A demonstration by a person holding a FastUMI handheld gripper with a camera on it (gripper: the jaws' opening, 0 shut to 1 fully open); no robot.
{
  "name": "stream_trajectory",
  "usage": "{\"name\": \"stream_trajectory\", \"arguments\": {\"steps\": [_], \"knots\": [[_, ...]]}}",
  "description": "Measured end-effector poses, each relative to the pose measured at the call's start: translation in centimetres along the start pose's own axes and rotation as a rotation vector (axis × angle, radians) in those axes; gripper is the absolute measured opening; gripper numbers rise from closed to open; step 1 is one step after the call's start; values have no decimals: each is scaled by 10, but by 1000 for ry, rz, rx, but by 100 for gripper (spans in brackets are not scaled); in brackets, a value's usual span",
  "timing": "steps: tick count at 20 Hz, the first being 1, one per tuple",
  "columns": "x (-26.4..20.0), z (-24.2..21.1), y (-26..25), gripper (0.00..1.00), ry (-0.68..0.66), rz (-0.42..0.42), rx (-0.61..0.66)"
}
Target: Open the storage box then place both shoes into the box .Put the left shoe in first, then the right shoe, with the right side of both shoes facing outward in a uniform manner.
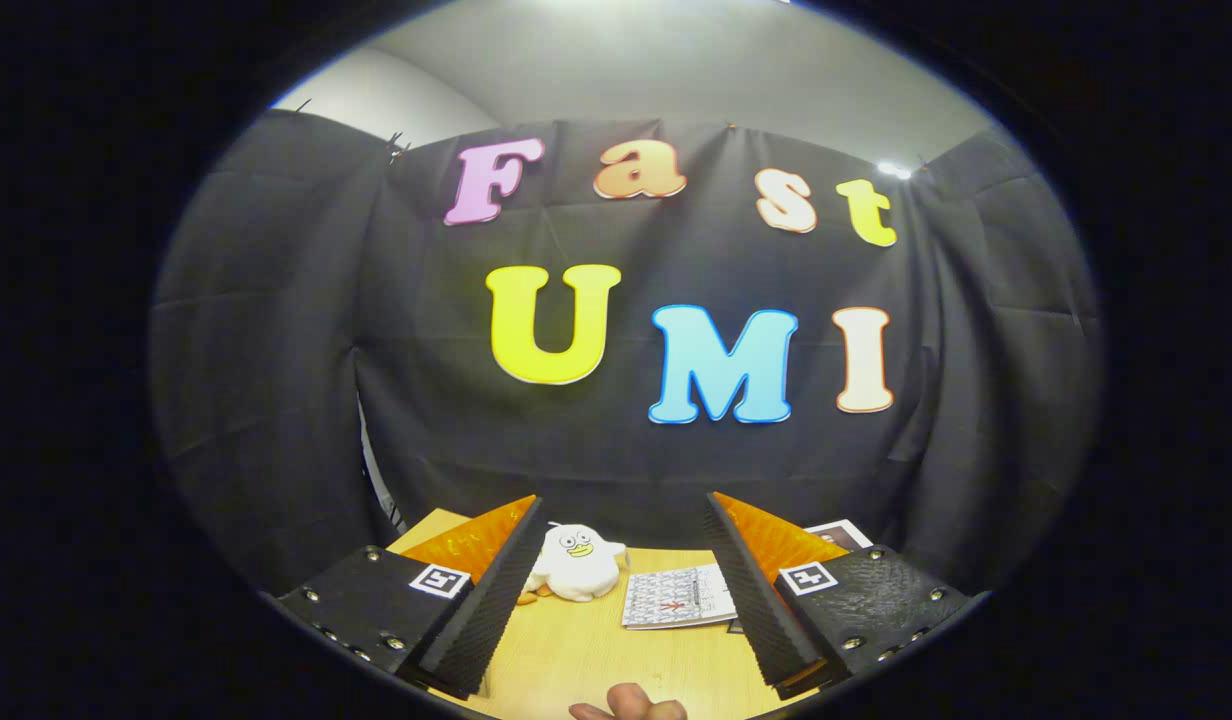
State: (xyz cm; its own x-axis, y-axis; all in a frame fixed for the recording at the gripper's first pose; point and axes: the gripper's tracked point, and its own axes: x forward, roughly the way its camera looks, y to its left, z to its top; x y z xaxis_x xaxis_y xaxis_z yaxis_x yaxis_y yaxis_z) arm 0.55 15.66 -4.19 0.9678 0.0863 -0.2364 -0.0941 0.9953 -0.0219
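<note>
My gripper [624,510] is held level above a light wooden table [576,660], its two fingers [496,590] spread wide apart with nothing between them, so it is open. It points at the black cloth wall beyond the table's far edge. I see no storage box and no shoes in this view.
A small white plush duck [576,562] sits on the table just ahead of the fingers, nearer the left one. A printed paper card [678,597] lies beside it toward the right finger. Fingertips of a person's hand [628,704] rest on the table below the fingers.
</note>
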Motion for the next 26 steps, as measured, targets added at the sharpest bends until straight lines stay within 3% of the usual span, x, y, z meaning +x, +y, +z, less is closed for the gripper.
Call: {"name": "stream_trajectory", "arguments": {"steps": [8,26], "knots": [[-2,15,-61,97,-38,-41,41],[30,15,-81,97,-20,42,74]]}}
